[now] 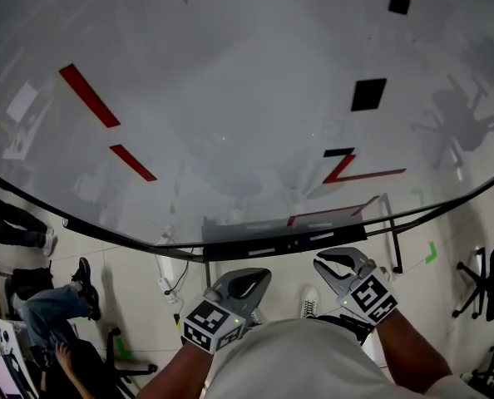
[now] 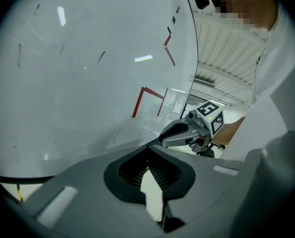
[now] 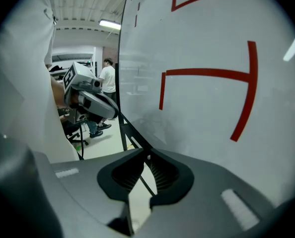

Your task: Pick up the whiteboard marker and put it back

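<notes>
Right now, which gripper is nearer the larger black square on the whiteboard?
Right. The right gripper hangs below the larger black square, slightly to its left; the left gripper hangs lower and farther left.

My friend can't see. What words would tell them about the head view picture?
A big whiteboard with red lines and black squares fills the view. Below it, the left claw and right claw are both shut and empty.

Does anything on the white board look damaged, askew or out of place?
Nothing stands out. The large white glossy board carries only red strokes and black square patches, and looks undamaged. The left claw and right claw are shut, empty.
</notes>
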`<state>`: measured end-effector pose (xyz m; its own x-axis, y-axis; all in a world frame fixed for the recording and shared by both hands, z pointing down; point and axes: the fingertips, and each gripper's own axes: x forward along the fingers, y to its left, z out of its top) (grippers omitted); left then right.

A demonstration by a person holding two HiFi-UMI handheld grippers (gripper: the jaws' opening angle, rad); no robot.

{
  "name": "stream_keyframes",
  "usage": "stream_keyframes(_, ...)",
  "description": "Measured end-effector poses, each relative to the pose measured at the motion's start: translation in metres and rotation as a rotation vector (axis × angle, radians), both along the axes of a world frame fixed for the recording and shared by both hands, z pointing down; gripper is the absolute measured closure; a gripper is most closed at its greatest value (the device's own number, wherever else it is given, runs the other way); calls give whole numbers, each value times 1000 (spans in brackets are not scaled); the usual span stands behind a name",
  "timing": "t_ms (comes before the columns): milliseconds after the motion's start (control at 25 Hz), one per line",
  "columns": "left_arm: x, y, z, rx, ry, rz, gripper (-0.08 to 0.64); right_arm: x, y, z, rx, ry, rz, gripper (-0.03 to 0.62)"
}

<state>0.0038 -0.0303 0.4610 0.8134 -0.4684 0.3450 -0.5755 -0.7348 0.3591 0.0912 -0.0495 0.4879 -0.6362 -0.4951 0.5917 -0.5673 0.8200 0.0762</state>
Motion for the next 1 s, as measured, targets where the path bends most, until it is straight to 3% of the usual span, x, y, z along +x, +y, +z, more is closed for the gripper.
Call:
stream_keyframes(280,-7,0,4,-13,12,-19,543,8,-7,22,75,265,-63,554)
stream_keyframes(1000,-16,-10,5,-25,37,-65,543,8,-28,41,143,479,-179,537)
